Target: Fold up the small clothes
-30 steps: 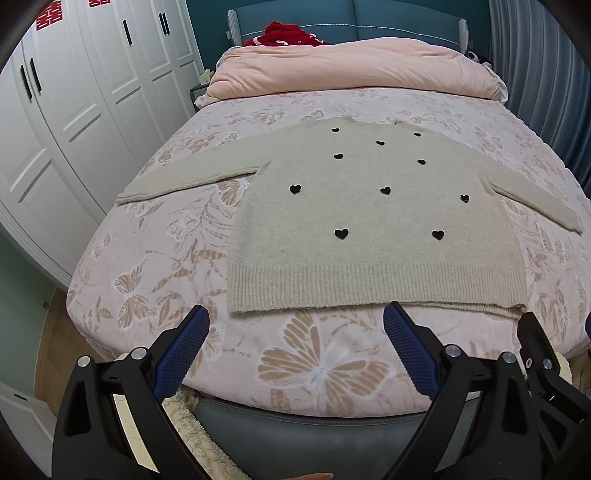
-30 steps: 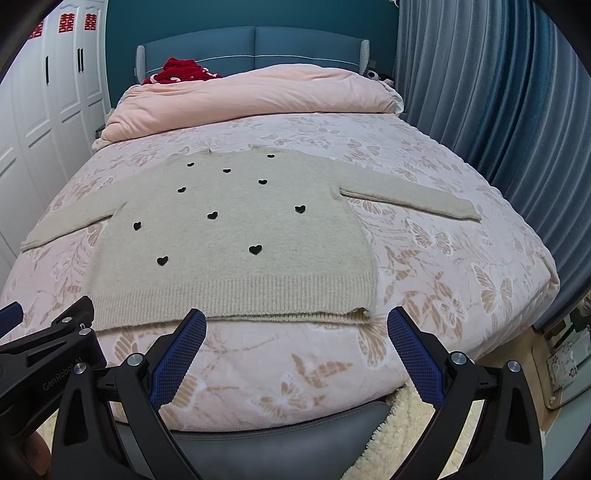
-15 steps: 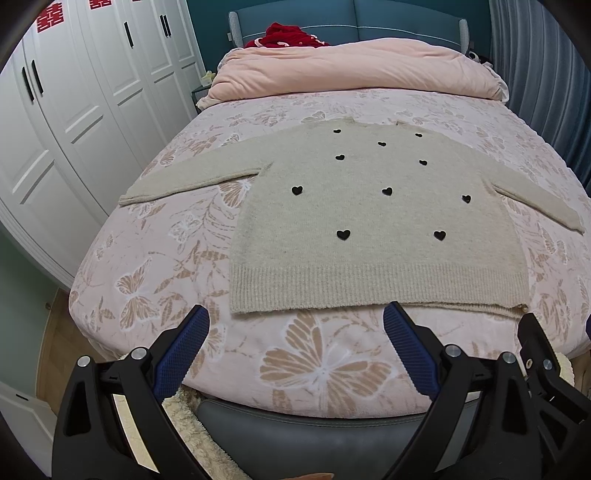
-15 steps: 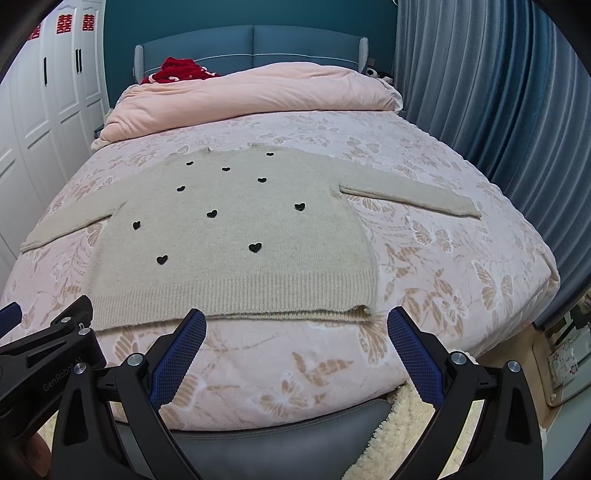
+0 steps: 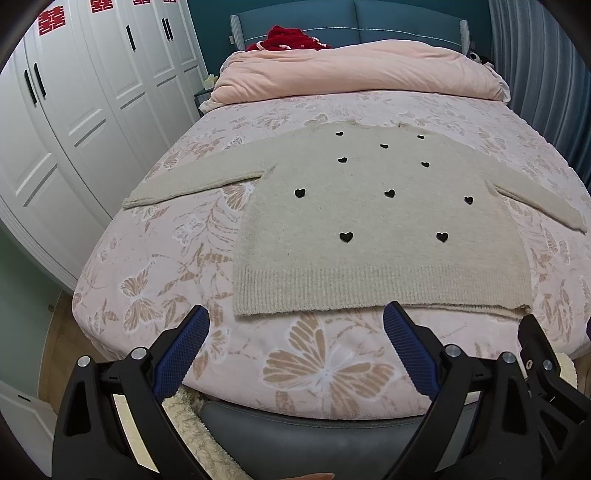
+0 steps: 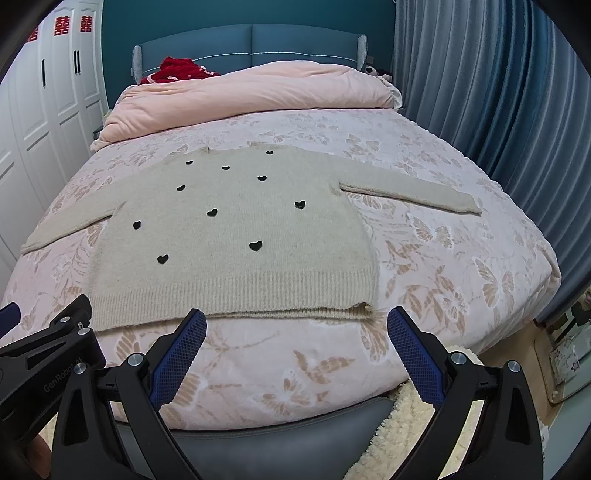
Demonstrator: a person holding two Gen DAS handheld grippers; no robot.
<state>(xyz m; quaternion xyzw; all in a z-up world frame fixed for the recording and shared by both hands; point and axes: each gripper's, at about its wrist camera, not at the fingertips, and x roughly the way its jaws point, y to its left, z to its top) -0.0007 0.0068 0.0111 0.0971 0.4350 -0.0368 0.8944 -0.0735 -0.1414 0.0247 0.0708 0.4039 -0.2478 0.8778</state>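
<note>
Both grippers edged closer, jaws spread, one sweater (image 5: 380, 236), ten hearts.

Home bedroom. Double bed (image 5: 155, 280) fills view, pink butterfly-print cover. Pink duvet (image 5: 354, 70) heaped at far end against padded blue headboard (image 6: 251, 44). Red bundle (image 5: 291, 37) behind duvet, maybe clothes or cushion. White wardrobe (image 5: 74, 110) along left wall, black handles, red paper double-happiness cut-outs (image 5: 48, 18) on doors. Blue-grey curtains (image 6: 498, 92) on right. Teal wall (image 6: 221, 14) behind. Wood floor (image 5: 51, 332), cream fluffy rug (image 6: 410, 424) at bed foot.
</note>
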